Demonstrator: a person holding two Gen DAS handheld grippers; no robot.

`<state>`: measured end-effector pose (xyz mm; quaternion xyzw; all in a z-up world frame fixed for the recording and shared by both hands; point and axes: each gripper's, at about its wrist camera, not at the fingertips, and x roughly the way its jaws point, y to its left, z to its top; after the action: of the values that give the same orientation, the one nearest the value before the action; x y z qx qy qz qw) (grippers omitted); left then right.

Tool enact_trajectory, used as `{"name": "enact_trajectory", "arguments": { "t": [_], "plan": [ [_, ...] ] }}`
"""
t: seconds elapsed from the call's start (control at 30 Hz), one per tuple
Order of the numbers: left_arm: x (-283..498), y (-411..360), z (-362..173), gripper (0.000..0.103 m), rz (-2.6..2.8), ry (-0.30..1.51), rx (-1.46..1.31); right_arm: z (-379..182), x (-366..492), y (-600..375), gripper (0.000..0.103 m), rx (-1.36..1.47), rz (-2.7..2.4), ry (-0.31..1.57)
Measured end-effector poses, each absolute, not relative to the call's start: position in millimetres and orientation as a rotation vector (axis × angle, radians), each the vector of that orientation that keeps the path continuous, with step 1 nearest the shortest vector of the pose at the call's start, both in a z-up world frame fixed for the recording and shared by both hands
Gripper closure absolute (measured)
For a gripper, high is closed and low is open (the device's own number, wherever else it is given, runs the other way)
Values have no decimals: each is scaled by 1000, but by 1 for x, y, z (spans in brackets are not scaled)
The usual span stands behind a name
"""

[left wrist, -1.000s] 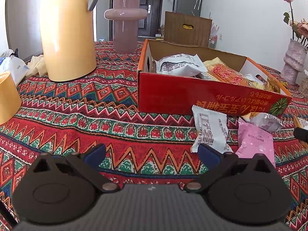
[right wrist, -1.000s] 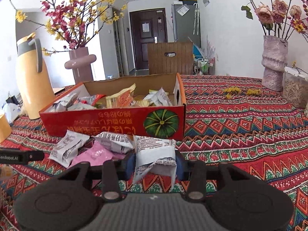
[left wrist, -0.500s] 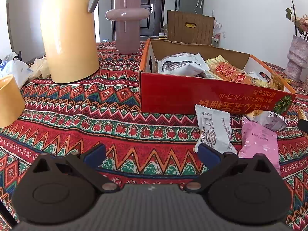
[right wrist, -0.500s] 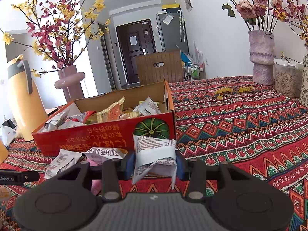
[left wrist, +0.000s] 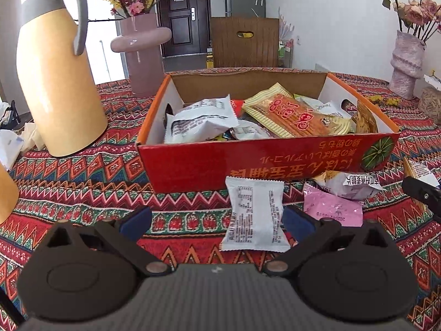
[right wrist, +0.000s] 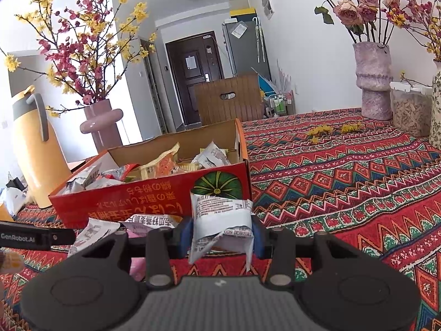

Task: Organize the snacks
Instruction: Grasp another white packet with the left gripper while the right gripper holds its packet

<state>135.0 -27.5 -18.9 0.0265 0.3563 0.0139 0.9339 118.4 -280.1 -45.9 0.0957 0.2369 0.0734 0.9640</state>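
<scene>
**Snack sorting under way: box part-filled, four packets still outside it**

Left wrist view. The red box (left wrist: 264, 162) stands on the bench (left wrist: 82, 182), whose patterned cloth shows all round it, and already holds a heap of wrapped snacks. Three packets lie on the cloth in front of it: a white packet (left wrist: 255, 215), a pink packet (left wrist: 332, 207) and a crumpled silver packet (left wrist: 350, 183). The left gripper (left wrist: 217, 219) is spread wide and empty, with the white packet lying just inside its right-hand finger.

Right wrist view. The right gripper (right wrist: 220, 231) is clamped on a white snack packet (right wrist: 220, 220), held clear of the cloth just before the box's near wall (right wrist: 154, 195). Judged from this, the carried packet awaits dropping in, and the three loose packets remain.
</scene>
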Motion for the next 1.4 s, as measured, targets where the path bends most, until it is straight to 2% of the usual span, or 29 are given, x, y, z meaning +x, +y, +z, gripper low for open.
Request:
{"name": "enact_trajectory", "arguments": {
  "t": [0.37,0.5,0.63,0.73,0.93,1.1,1.4],
  "plan": [
    [159,-36,-41,10,17,803,40,-46,117,-281,60,196,159,477],
    [160,-36,-47,23,-10,813,27,-47,117,-280,60,194,161,480],
    [160,-36,-49,27,-20,810,21,-47,118,-279,60,193,161,482],
    [159,-37,-48,41,-31,799,21,-47,118,-279,60,192,160,483],
    [156,-40,-47,54,-56,785,24,-48,118,-279,60,188,159,485],
    [154,-40,-44,58,-63,776,16,-48,118,-278,60,182,158,483],
    [139,-37,-28,58,-71,721,10,-46,115,-276,60,170,159,463]
  ]
}}
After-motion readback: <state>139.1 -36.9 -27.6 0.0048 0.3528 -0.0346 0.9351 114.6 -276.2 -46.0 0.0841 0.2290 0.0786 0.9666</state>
